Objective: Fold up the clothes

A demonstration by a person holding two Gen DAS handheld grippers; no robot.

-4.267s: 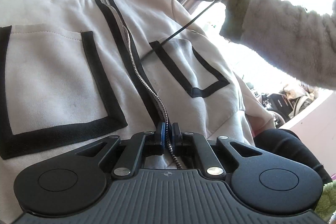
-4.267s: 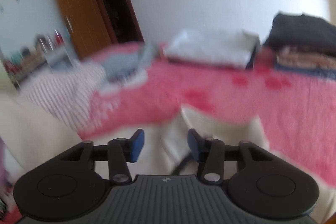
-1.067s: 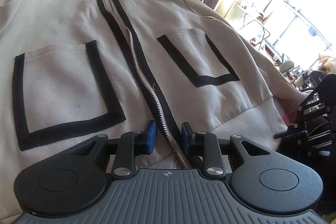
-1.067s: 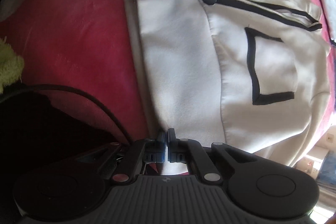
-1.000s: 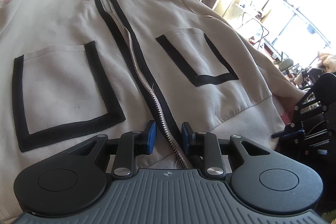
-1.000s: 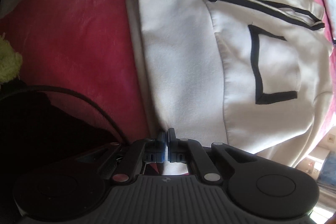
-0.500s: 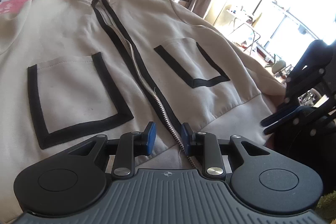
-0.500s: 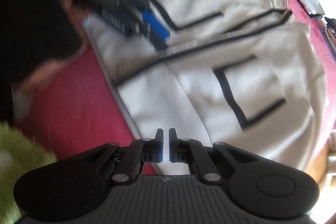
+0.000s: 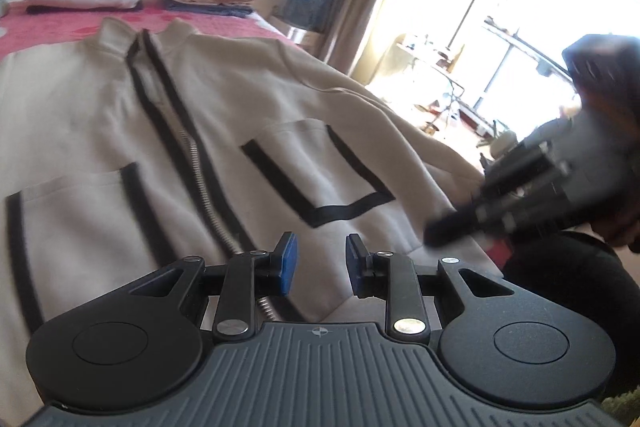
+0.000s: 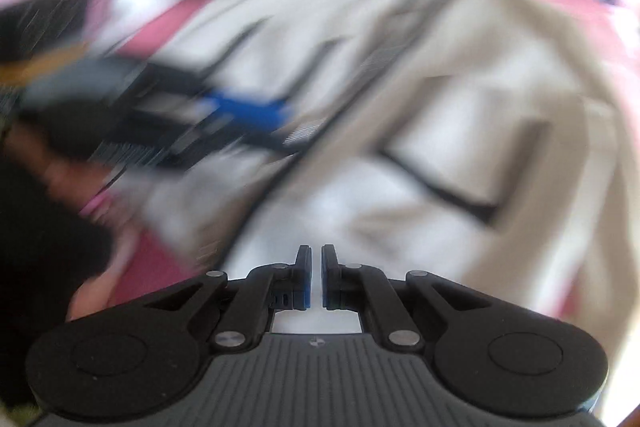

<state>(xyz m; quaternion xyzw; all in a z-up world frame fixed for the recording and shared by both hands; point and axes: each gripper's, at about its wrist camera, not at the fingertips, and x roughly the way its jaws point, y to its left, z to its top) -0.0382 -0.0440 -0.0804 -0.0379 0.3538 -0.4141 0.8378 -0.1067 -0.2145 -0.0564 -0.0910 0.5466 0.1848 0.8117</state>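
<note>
Across pink bed [image 9: 48, 23], lying flat: zipped jacket [image 9: 248, 107]; left gripper [image 9: 318, 263] spread, right gripper [image 10: 316, 277] nearly pressed together, empty; gripping hem squarely.

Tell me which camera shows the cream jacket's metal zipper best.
The left wrist view: the metal zipper runs sharp between black trim down the cream zip-up jacket towards the open left gripper. The right wrist view shows it only as a motion-blurred streak.
</note>
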